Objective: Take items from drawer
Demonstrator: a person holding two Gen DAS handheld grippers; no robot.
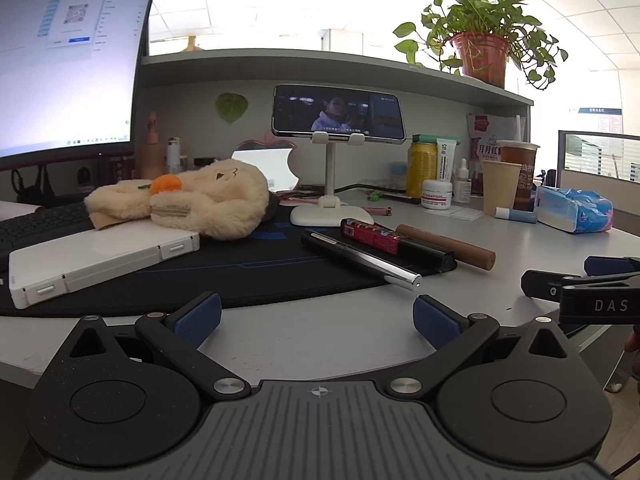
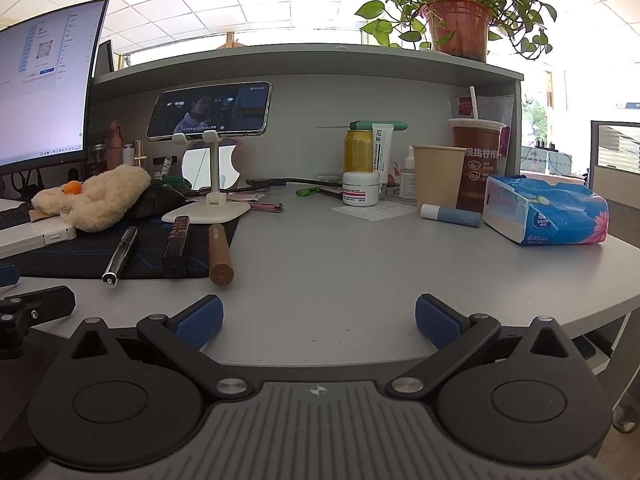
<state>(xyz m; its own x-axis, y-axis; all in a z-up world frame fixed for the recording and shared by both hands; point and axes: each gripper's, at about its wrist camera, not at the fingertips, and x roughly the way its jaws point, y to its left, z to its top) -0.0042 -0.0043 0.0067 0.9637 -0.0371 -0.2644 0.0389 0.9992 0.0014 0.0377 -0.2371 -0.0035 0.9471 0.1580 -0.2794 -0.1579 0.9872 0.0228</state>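
Note:
Three slim items lie side by side on the dark desk mat (image 1: 240,280): a black and silver pen (image 1: 360,260), a red and black box (image 1: 384,240) and a brown cylinder (image 1: 448,246). In the right wrist view the pen (image 2: 122,250), box (image 2: 176,242) and brown cylinder (image 2: 219,254) sit at the left. My left gripper (image 1: 316,316) hovers open over the desk's front edge, nothing between its fingers. My right gripper (image 2: 319,317) is open too and holds nothing; it shows at the right of the left wrist view (image 1: 580,284). No drawer is in view.
A plush toy (image 1: 192,200) rests on a white case (image 1: 100,260). A phone on a stand (image 1: 336,114) and a monitor (image 1: 68,60) stand behind. Cups (image 2: 438,176), jars and a tissue pack (image 2: 548,212) crowd the right. A potted plant (image 2: 460,24) sits on the shelf.

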